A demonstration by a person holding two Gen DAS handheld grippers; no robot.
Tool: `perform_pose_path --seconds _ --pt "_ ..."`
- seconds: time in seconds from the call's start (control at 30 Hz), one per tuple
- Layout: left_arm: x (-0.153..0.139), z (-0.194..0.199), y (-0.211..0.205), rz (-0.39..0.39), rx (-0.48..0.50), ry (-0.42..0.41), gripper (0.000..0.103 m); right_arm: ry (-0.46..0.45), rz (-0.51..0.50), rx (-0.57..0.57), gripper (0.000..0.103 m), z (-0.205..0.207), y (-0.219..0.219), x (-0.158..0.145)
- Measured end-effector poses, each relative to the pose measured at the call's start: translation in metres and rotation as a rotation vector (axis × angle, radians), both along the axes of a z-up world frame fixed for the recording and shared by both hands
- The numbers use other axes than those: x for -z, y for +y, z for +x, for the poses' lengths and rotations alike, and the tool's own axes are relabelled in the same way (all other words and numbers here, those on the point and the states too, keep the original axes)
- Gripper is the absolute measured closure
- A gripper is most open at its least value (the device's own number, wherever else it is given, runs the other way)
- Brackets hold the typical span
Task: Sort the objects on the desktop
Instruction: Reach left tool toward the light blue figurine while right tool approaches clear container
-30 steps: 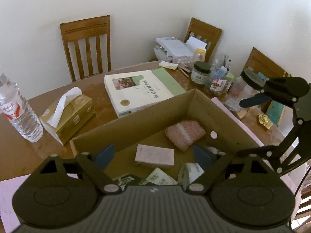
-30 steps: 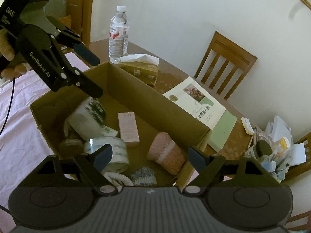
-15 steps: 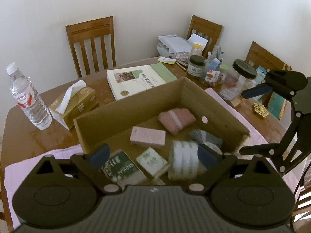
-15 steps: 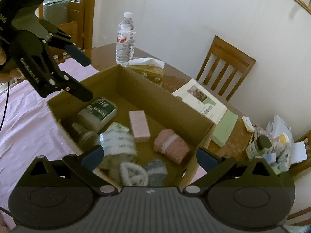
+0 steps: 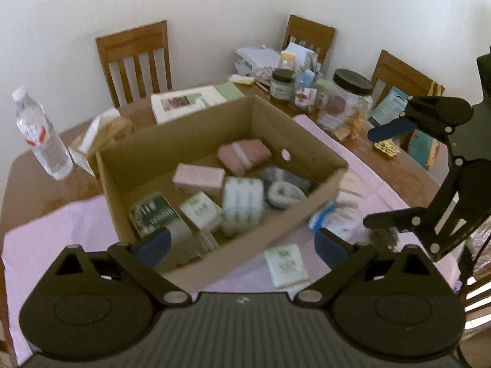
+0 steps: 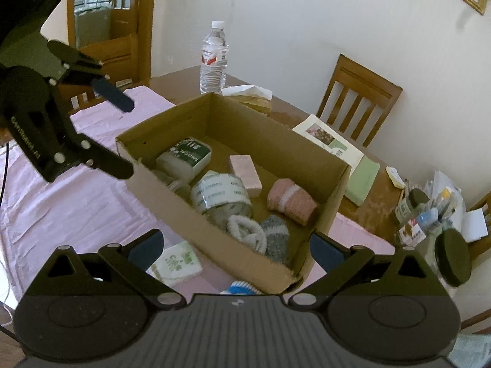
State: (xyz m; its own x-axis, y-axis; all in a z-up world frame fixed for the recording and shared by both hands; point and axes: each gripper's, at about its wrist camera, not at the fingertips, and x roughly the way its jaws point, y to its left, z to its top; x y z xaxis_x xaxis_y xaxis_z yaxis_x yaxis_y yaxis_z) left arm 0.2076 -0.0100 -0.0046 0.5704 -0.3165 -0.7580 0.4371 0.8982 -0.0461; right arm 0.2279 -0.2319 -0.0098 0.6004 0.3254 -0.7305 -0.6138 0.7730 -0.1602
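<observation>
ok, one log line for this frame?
left gripper: jaws opening, empty | right gripper: open, empty | box: filled, on pink cloth

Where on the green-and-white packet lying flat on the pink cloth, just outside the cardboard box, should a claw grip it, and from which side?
Grip the packet across its narrow width, pads on the two long edges. Come from above: it lies flat on the pink cloth, leaving no side face to reach, and the cardboard box wall stands close beside it.
</observation>
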Motion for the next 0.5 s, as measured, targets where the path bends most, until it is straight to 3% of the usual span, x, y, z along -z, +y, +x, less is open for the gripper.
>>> perform_pose_path --seconds 0.3,0.5 --pt "0.017 -0.030 -0.021 -0.001 -0.009 0.027 0.003 0.025 0.033 0.003 0.000 -0.024 -0.016 0.011" --pt "0.036 -0.045 -0.032 0.020 -0.078 0.022 0.003 0.049 0.047 -0.011 0.000 -0.039 -0.029 0.027"
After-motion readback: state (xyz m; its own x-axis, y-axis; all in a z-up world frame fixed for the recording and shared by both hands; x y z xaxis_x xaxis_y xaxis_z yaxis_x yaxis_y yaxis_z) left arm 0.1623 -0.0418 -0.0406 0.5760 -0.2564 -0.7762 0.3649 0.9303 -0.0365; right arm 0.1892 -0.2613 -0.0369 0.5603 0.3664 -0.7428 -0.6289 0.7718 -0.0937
